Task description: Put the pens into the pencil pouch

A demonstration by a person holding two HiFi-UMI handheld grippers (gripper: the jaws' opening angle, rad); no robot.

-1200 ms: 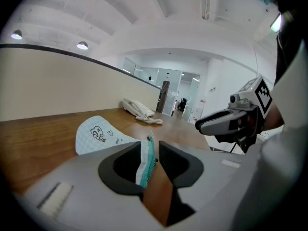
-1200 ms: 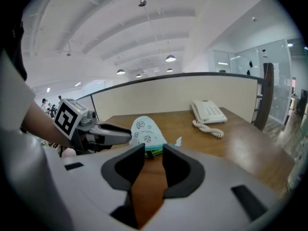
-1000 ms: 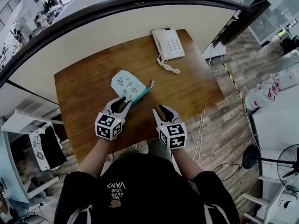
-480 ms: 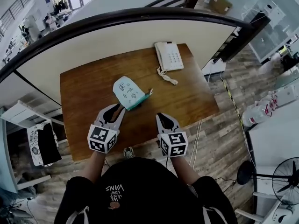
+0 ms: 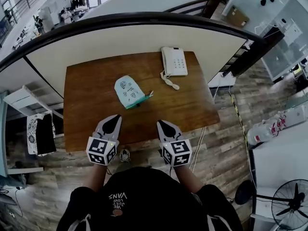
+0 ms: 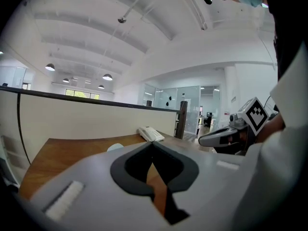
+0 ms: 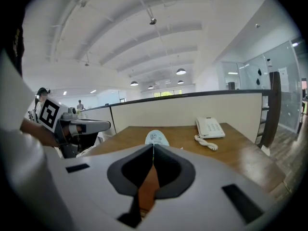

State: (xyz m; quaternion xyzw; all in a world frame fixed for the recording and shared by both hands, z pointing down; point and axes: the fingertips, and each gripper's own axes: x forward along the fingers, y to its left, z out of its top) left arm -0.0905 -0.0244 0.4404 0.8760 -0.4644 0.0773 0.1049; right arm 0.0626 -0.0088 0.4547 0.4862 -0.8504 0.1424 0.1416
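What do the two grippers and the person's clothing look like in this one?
The left gripper and right gripper have light grey, tapering shells lined with black pads. Each carries a cube of black-and-white square markers at its rear. The person wears a black top with white lettering.

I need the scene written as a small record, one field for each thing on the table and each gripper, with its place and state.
table: wooden, holds the pouch and the telephone
pencil pouch: pale with small prints, lies flat near the table's middle, teal edge on its near side
telephone: white, at the far right corner, coiled cord beside it
left gripper: shut, nothing between the jaws, over the near edge, apart from the pouch
right gripper: shut, nothing between the jaws, over the near edge
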